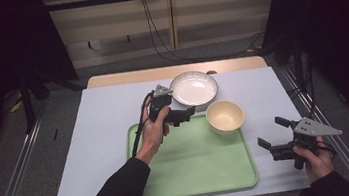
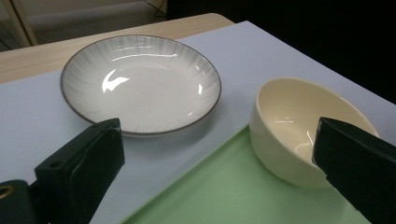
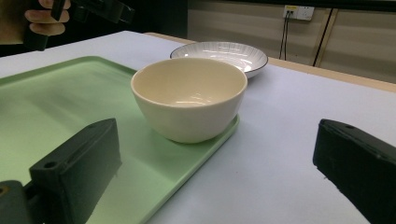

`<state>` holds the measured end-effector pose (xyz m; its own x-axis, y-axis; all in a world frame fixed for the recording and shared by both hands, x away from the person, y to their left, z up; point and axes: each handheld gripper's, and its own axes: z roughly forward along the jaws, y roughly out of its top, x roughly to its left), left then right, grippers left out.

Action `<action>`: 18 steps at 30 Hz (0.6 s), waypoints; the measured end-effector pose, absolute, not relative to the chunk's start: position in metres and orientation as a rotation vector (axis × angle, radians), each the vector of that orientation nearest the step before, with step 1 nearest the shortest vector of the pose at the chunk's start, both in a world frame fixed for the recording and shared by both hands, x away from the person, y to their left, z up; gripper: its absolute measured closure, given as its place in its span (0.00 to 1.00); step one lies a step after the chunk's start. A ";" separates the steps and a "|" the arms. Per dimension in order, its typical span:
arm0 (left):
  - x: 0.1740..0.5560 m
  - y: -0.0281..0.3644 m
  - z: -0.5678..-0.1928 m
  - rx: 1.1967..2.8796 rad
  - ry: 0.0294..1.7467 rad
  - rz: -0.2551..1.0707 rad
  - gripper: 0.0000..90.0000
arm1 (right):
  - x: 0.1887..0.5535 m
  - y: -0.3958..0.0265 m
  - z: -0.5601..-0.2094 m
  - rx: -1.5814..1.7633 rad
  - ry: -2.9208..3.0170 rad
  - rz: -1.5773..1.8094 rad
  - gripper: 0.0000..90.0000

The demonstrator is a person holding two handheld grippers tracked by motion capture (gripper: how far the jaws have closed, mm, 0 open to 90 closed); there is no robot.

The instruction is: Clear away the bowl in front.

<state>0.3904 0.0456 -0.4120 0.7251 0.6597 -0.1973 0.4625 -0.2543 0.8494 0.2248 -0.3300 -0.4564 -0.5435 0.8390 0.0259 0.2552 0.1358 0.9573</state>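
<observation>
Hovering over the green tray's far edge, your left gripper had its jaws spread and empty, facing the cream bowl at the tray's far right corner and the white plate behind it on the worktop. Your right gripper, jaws likewise spread, waited right of the tray.

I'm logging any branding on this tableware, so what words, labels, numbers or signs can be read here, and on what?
None can be read.
Plate: grey radial streaks and a dark rim, no lettering.
Cream bowl: plain.
Green tray: plain.
Both hand-held grippers, left and right: no legible markings.
Wall socket: too small to show any text.
</observation>
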 end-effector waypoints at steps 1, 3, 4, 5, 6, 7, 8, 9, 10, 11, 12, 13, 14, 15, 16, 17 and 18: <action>0.389 0.049 -0.411 1.915 0.864 0.250 0.02 | 0.225 -0.330 -0.456 1.044 1.888 1.420 0.00; 0.386 0.054 -0.409 1.907 0.868 0.249 0.02 | 0.225 -0.330 -0.456 1.040 1.884 1.420 0.00; 0.384 0.057 -0.409 1.906 0.871 0.258 0.02 | 0.225 -0.330 -0.456 1.037 1.886 1.420 0.01; 0.382 0.059 -0.409 1.891 0.883 0.264 0.02 | 0.225 -0.330 -0.456 1.038 1.879 1.419 0.00; 0.382 0.059 -0.409 1.891 0.883 0.264 0.02 | 0.225 -0.330 -0.456 1.038 1.879 1.419 0.00; 0.379 0.066 -0.410 1.882 0.889 0.275 0.02 | 0.225 -0.331 -0.456 1.037 1.880 1.419 0.00; 0.377 0.069 -0.410 1.881 0.896 0.280 0.02 | 0.225 -0.331 -0.456 1.036 1.882 1.418 0.00; 0.376 0.072 -0.410 1.878 0.898 0.287 0.02 | 0.225 -0.330 -0.456 1.041 1.886 1.417 0.00; 0.375 0.075 -0.410 1.875 0.909 0.296 0.02 | 0.225 -0.330 -0.456 1.043 1.886 1.417 0.00; 0.374 0.078 -0.411 1.871 0.916 0.307 0.02 | 0.225 -0.330 -0.456 1.042 1.886 1.417 0.00; 0.374 0.078 -0.411 1.871 0.916 0.307 0.02 | 0.225 -0.330 -0.456 1.043 1.879 1.416 0.00; 0.370 0.082 -0.411 1.852 0.926 0.316 0.02 | 0.225 -0.330 -0.456 1.044 1.879 1.417 0.00; 0.368 0.085 -0.411 1.852 0.930 0.323 0.02 | 0.225 -0.330 -0.456 1.040 1.882 1.415 0.00; 0.366 0.087 -0.411 1.852 0.932 0.331 0.02 | 0.225 -0.330 -0.456 1.037 1.885 1.415 0.00; 0.366 0.087 -0.411 1.852 0.932 0.331 0.02 | 0.225 -0.330 -0.456 1.037 1.885 1.415 0.00; 0.365 0.090 -0.411 1.860 0.928 0.339 0.02 | 0.225 -0.330 -0.456 1.043 1.884 1.414 0.00; 0.362 0.095 -0.411 1.836 0.942 0.332 0.02 | 0.225 -0.330 -0.456 1.039 1.888 1.414 0.00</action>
<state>0.3624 0.0947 -0.4106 0.6583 0.7302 -0.1827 0.4544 -0.1920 0.8699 0.2250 -0.3304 -0.4561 -0.5451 0.8382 0.0163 0.2513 0.1448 0.9570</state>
